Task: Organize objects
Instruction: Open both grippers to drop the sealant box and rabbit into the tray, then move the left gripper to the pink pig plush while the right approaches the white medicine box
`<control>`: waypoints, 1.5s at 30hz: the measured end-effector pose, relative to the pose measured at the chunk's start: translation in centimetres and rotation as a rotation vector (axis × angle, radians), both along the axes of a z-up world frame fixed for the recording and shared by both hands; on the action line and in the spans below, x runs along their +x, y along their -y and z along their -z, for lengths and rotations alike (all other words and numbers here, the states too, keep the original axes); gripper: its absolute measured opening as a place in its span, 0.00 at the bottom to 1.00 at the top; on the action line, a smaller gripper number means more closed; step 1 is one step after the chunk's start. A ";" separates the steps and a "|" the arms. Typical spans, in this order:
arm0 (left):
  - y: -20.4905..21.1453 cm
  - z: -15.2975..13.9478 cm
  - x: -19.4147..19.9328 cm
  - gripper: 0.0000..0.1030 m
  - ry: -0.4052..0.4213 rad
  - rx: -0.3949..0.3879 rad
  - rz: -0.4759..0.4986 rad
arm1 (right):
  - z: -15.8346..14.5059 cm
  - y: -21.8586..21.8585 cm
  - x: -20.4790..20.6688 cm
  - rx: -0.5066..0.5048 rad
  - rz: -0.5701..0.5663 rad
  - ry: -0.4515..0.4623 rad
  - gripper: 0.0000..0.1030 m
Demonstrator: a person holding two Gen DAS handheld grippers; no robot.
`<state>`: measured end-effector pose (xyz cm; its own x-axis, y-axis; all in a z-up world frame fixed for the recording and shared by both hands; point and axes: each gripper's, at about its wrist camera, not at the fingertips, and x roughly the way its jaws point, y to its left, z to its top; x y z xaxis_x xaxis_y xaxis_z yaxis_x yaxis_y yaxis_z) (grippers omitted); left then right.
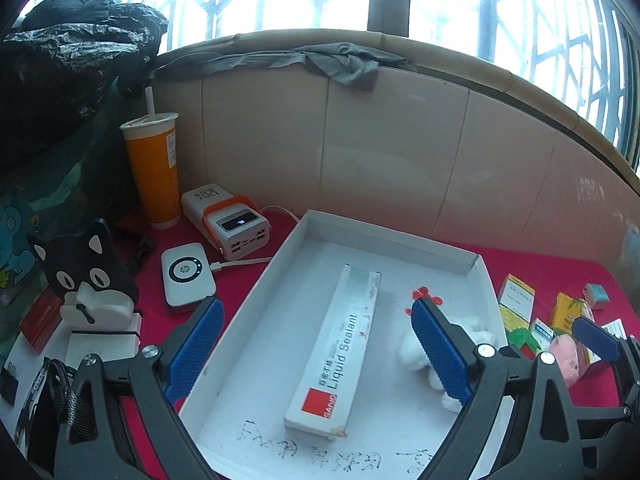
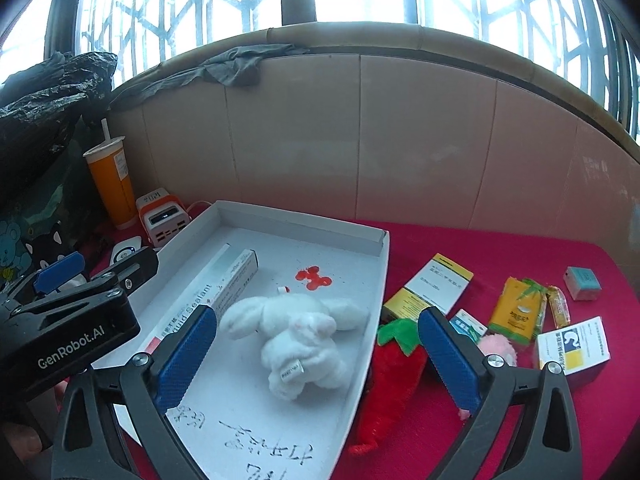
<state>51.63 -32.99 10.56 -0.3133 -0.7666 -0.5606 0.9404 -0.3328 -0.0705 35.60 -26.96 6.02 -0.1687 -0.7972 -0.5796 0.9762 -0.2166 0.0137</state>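
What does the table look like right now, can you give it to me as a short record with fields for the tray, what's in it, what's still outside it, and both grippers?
tray: white tray on the red tablecloth
in tray: sealant box and white plush toy, lying side by side
outside tray, right: red strawberry plush, pink plush, several small boxes and packets
outside tray, left: orange drink cup, power bank
left gripper: open, holding nothing
right gripper: open, holding nothing
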 end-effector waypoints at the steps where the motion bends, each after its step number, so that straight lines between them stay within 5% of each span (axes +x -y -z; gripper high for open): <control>1: -0.2 0.0 -0.1 0.92 0.001 0.002 0.003 | 0.0 -0.2 -0.1 -0.001 0.001 -0.003 1.00; 13: -3.3 -0.6 1.2 0.92 -0.088 0.035 -0.017 | -0.8 -3.6 -1.8 -0.043 0.037 0.042 1.00; 34: -6.7 1.5 -6.0 0.92 0.026 0.073 0.130 | -0.9 -7.5 -7.3 -0.046 0.149 0.070 1.00; 45: -9.1 3.0 -11.1 0.92 0.129 0.079 0.276 | -0.4 -10.7 -14.6 -0.062 0.292 0.111 1.00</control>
